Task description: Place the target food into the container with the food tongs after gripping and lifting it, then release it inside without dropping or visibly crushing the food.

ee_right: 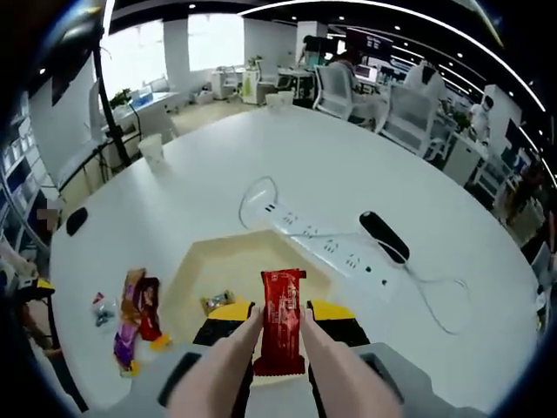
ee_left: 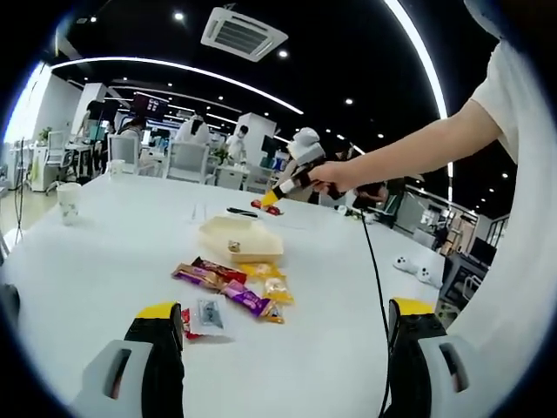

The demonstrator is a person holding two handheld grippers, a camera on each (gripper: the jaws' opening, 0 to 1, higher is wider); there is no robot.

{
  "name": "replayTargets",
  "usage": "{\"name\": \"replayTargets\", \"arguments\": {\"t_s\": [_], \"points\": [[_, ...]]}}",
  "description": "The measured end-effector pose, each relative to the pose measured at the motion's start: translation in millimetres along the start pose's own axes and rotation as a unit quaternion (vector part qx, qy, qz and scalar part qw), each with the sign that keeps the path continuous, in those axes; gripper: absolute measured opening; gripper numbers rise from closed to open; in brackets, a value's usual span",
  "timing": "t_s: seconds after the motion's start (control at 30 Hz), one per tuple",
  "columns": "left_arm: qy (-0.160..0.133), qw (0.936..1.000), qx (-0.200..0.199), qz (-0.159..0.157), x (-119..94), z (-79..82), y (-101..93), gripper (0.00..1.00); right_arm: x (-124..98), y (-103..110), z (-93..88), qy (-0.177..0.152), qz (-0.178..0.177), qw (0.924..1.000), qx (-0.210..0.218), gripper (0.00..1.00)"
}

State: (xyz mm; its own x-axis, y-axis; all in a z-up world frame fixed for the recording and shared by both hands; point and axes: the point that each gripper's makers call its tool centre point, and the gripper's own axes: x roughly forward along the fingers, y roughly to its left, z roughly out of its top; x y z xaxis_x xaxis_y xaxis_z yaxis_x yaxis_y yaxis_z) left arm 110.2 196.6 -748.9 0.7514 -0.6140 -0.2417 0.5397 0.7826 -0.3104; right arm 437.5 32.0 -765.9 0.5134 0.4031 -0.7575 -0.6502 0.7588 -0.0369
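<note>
Clamping a red foil-wrapped snack bar (ee_right: 281, 320) between pink tongs (ee_right: 228, 366), the right gripper (ee_right: 280, 324) hangs over the open cream plastic container (ee_right: 196, 272), where 1 small wrapped sweet (ee_right: 217, 301) lies. Left gripper (ee_left: 285, 320) gapes empty above loose wrapped snacks (ee_left: 231, 287) on the white desk (ee_left: 113, 252). Beyond sits a white power strip (ee_right: 326, 244).

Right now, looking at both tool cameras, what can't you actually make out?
- Container near wall, right gripper view: hidden behind the red snack bar and right tool.
- Small wrapped item inside it: too small to identify.
- Wrapper print in the snack pile, left gripper view: too small to read.
- Left tool: bases cut off by the bottom edge.
</note>
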Motion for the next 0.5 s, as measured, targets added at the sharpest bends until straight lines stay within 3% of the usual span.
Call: {"name": "replayTargets", "arguments": {"t_s": [0.2, 0.37, 0.5], "points": [[-0.014, 0.9997, -0.009, 0.015, -2, 5.2, 5.6, 0.99, 11, -2, 0.2, 0.011, 0.001, 0.9999, -0.007, 0.23], [-0.002, 0.9991, -0.031, 0.027, -5, -4.9, 13.1, 0.99, 12, -1, 7.3, 0.008, -0.006, 0.9999, -0.004, 0.23], [-0.005, 0.999, -0.029, 0.032, -10, -2.1, 18.1, 0.99, 18, -7, 12.2, 0.007, -0.012, 0.9999, -0.004, 0.24]]}}
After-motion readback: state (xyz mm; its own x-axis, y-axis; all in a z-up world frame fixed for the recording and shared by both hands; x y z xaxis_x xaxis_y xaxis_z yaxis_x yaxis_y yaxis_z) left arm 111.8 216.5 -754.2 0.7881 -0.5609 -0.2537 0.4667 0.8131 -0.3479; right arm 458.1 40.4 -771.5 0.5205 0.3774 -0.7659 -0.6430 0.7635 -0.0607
